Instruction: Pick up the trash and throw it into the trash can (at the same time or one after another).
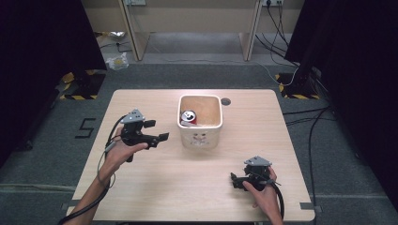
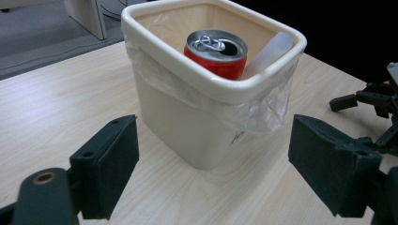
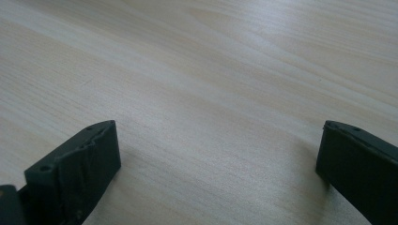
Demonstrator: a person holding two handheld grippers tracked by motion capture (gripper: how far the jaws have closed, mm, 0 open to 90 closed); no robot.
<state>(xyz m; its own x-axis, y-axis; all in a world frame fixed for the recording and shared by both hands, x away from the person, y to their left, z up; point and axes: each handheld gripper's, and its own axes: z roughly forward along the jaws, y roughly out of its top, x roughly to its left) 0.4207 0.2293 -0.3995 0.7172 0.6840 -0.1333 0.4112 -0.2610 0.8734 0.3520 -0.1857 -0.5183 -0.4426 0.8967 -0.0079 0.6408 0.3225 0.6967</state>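
While the red can [image 2: 217,52] stands inside the lined cream bin [image 2: 187,122], the left hand-held gripper [image 1: 156,131] hangs beside it released; the right hand-held gripper [image 1: 233,178] rests released on the desk [image 1: 187,187].

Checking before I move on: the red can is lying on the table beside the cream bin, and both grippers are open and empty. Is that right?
Not quite. The red can stands inside the cream bin, next to a pale plastic piece, not on the table; the left gripper view shows it. The rest holds: the left gripper and the right gripper are open and empty.
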